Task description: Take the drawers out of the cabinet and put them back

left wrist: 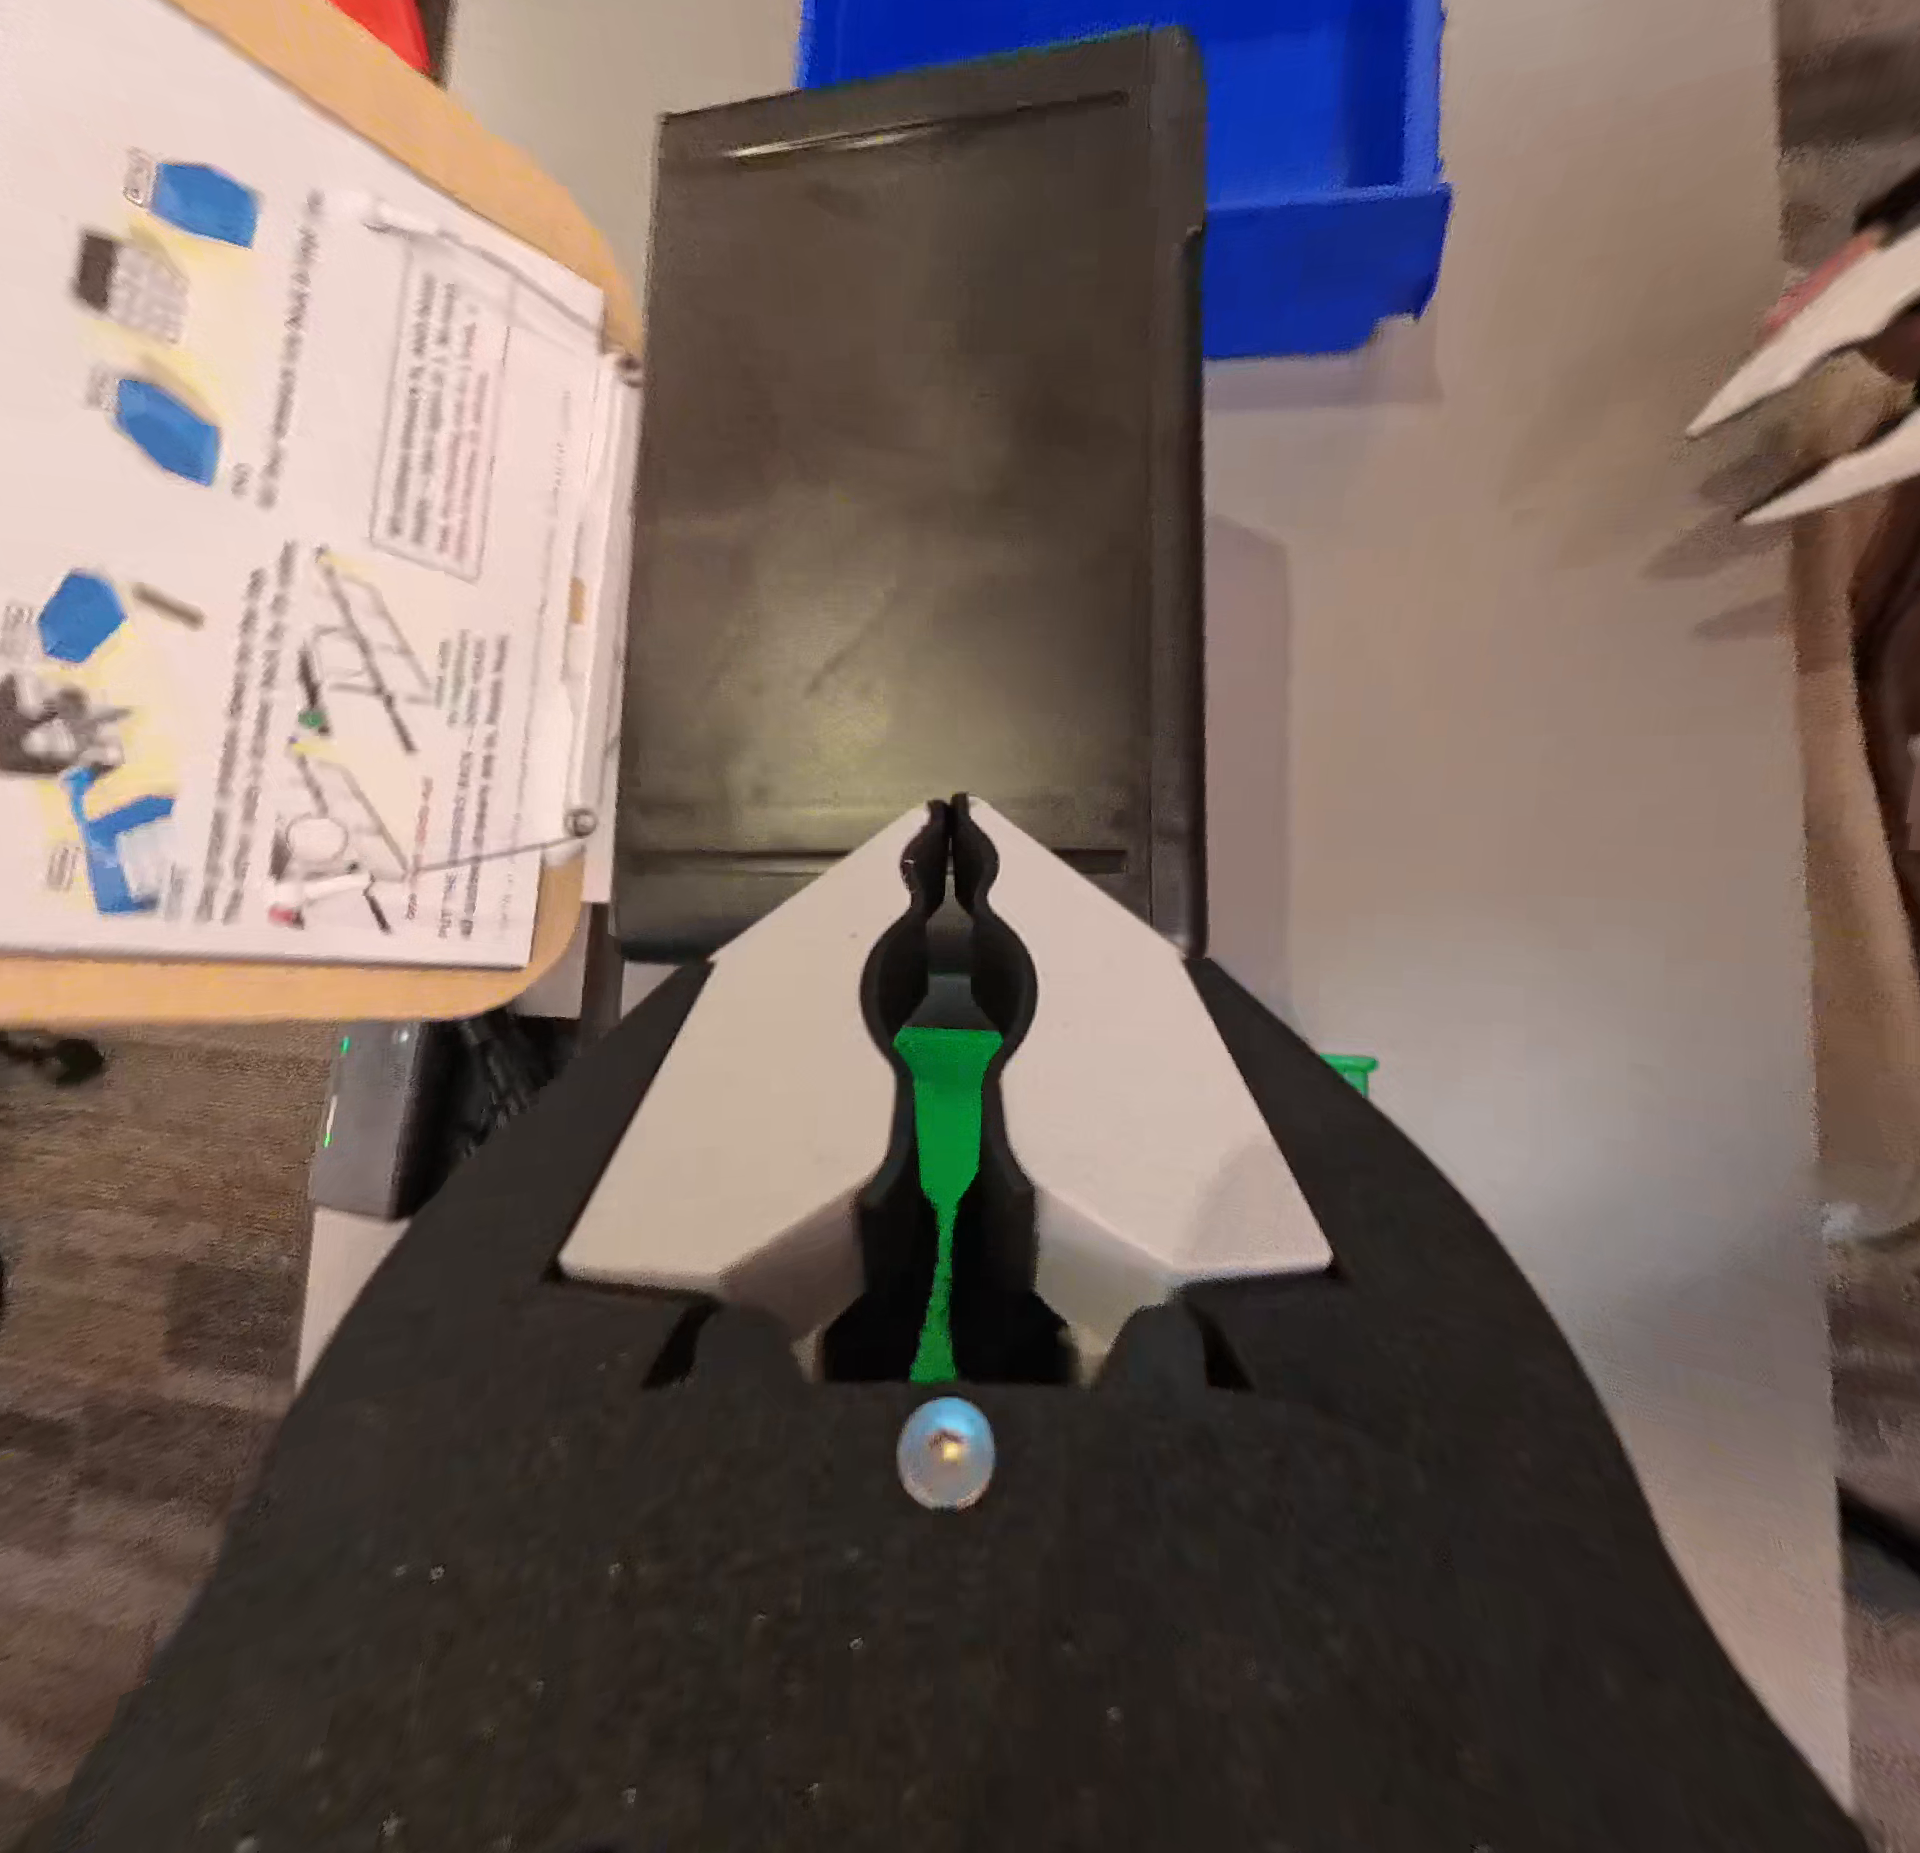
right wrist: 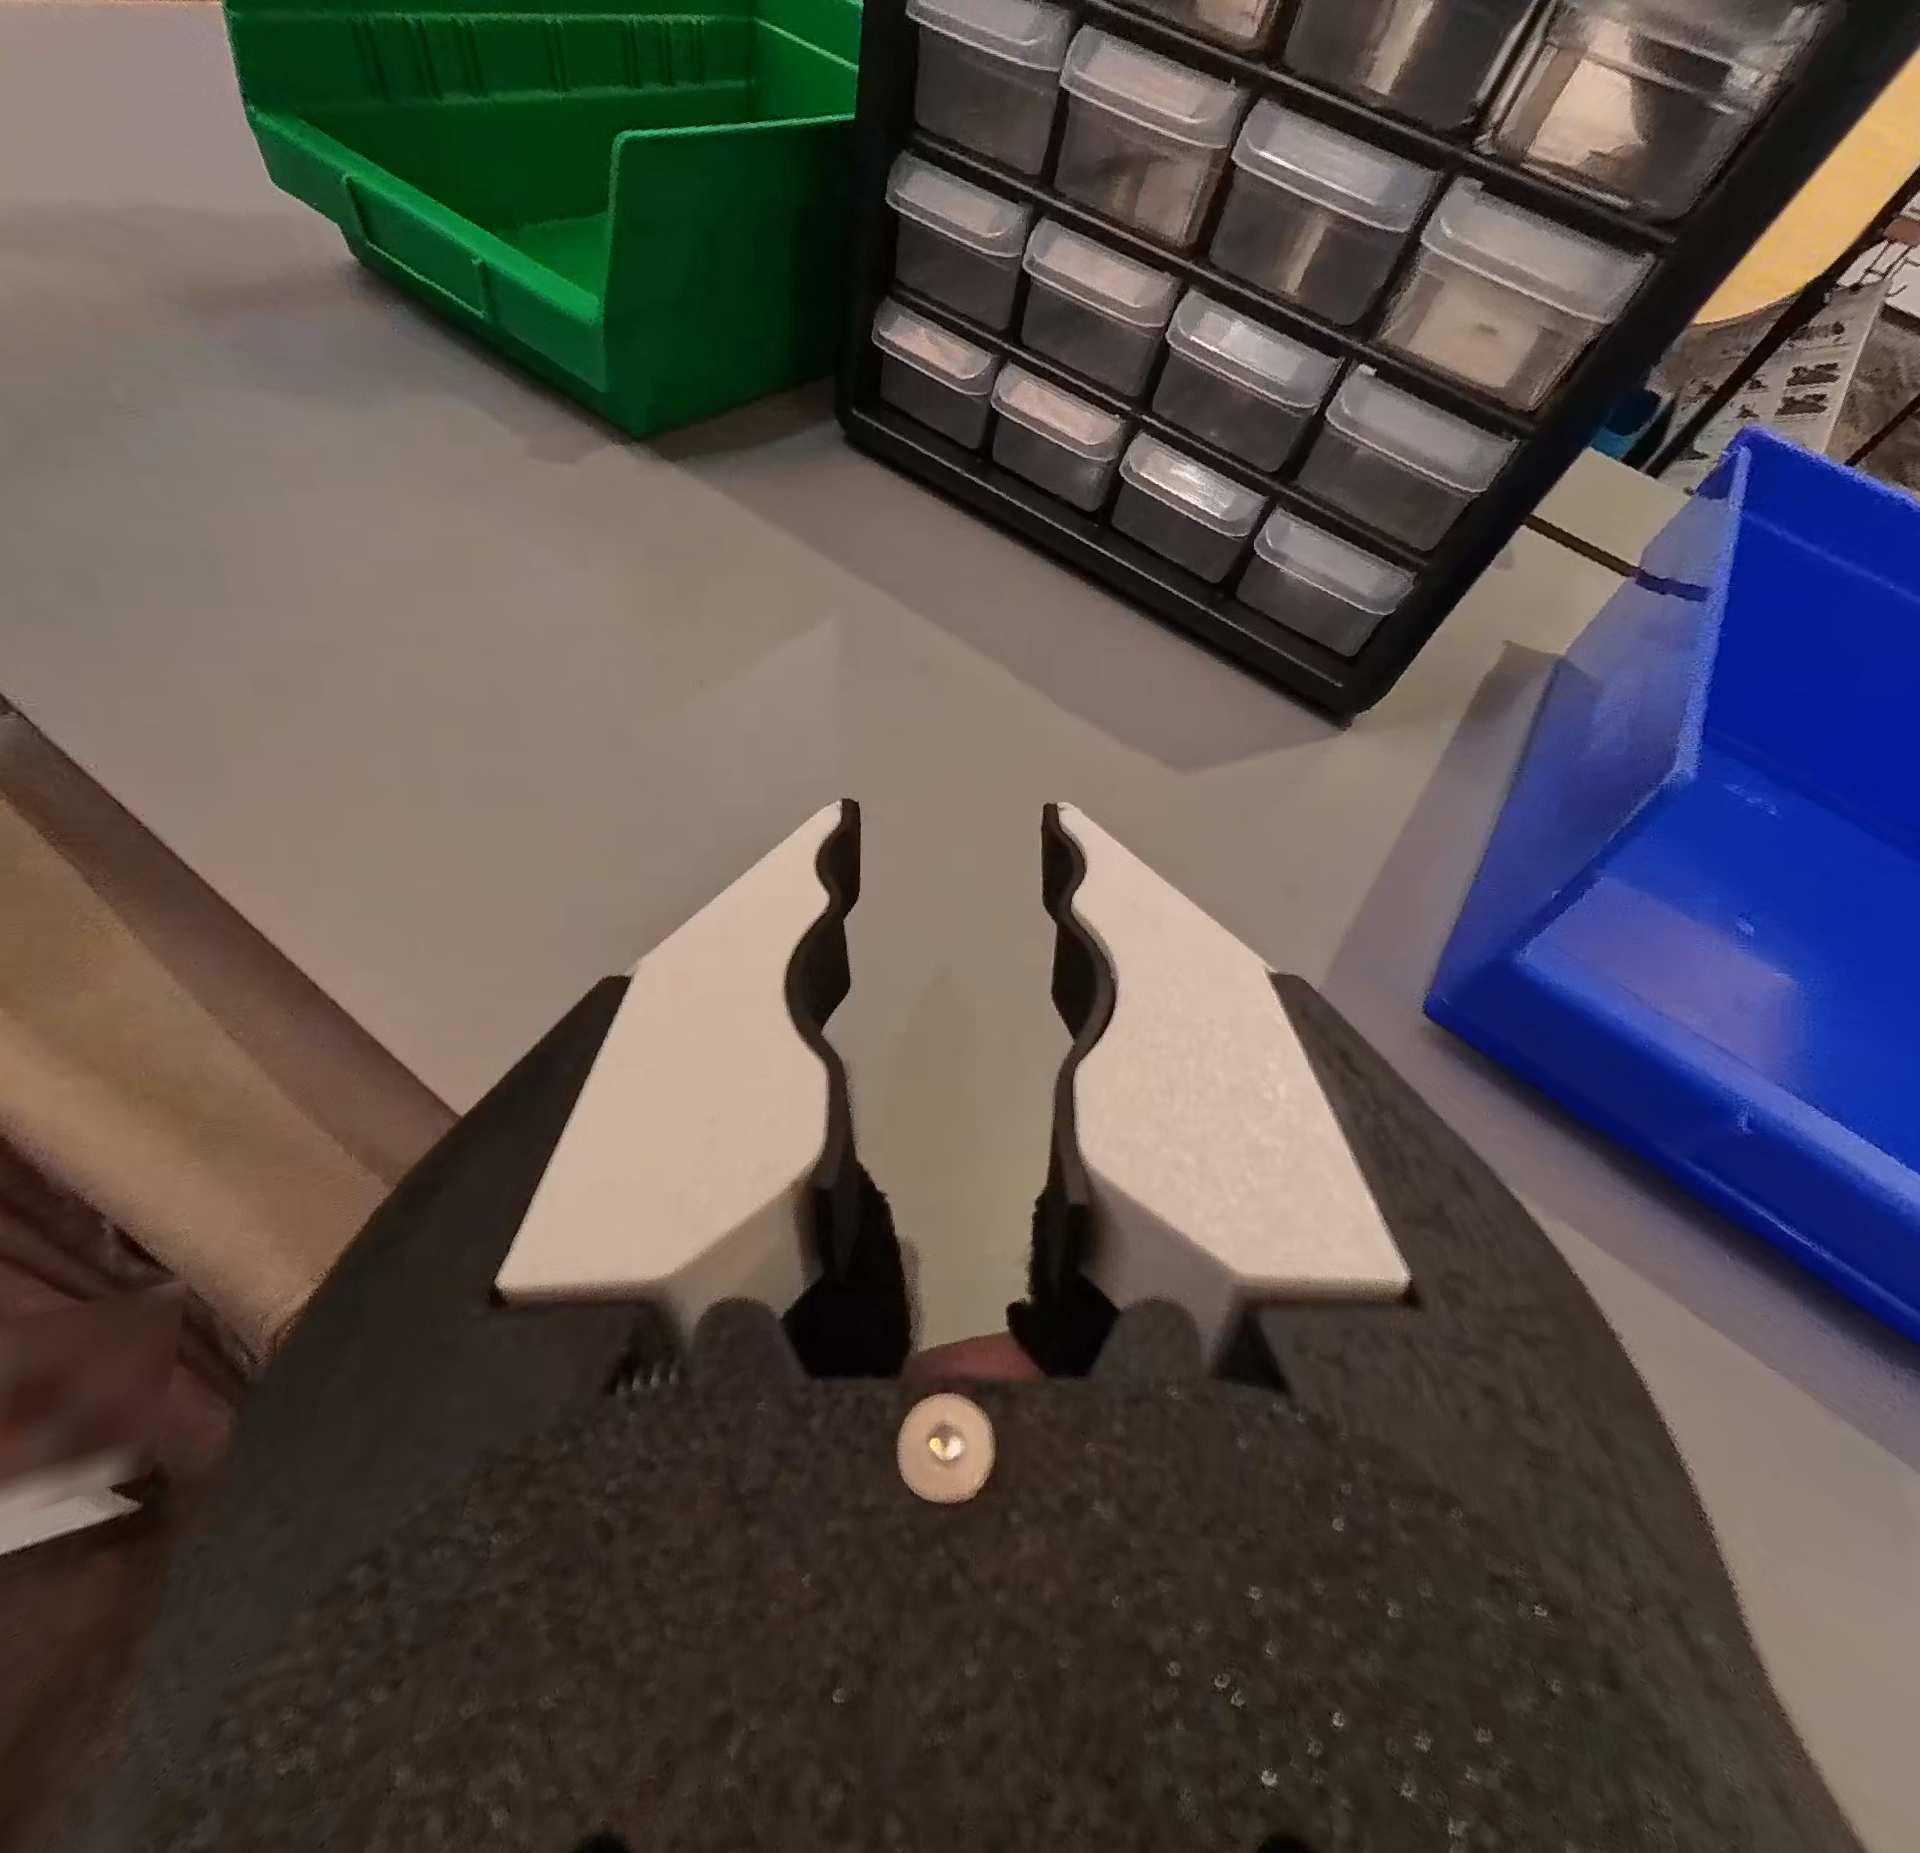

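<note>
Cabinet [right wrist: 1195, 297] upright on table [right wrist: 520, 608], between green bin [right wrist: 540, 224] and blue bin [right wrist: 1714, 920], every visible drawer seated. Left gripper [left wrist: 951, 816] pressed together above cabinet top, probably for bracing. Right gripper [right wrist: 951, 827] parted, empty, facing drawer fronts.

Bare table [right wrist: 520, 660] lies open before the cabinet [right wrist: 1195, 276], hemmed by green bin [right wrist: 540, 203] and blue bin [right wrist: 1714, 920].

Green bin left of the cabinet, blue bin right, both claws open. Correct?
Not quite. The left wrist view shows the left claw shut. The right claw is open, with the green bin left of the cabinet and the blue bin right.
</note>
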{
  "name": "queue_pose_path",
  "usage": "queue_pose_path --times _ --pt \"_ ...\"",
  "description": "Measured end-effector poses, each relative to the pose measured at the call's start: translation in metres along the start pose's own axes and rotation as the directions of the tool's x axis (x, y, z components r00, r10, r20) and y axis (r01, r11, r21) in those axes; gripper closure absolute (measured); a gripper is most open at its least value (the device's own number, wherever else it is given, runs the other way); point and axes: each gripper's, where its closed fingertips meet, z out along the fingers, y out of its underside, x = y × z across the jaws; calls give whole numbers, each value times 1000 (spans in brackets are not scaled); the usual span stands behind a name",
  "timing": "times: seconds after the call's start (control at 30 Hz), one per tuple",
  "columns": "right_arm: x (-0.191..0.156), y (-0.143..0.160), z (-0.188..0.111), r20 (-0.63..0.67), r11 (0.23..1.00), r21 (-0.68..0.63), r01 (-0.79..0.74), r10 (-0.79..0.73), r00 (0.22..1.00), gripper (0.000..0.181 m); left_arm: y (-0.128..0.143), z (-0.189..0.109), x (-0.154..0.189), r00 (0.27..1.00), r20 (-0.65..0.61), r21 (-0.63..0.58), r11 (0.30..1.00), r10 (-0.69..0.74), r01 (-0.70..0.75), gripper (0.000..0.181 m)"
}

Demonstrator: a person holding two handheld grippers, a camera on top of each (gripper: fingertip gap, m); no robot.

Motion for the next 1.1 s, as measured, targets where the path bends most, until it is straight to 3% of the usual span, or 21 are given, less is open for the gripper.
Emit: queue_pose_path --times 0.07,0.17,0.3,0.47,0.77,1.1 --pt "0 1 3 2 1000 -8 -3 3 1000 147 2 7 -1 997 -73 -91 995 20 -26 181" --pt "0 4 5 1 1000 -17 4 -4 1000 147 17 12 -9 994 -102 -333 943 -29 -7 181" --pt "0 4 4 5 1000 -17 7 -7 1000 147 6 22 -12 991 -126 -410 912 -37 -18 181" --pt "2 6 -4 2 1000 -14 17 -17 1000 147 21 35 -3 984 -169 -562 826 -59 -48 181" --pt "5 7 -13 11 1000 -8 23 -23 1000 147 24 53 -2 985 -162 -605 795 -66 -46 181" --pt "-6 8 -3 46 999 -25 32 -31 998 147 24 53 -2 987 -144 -614 788 -65 -38 181"
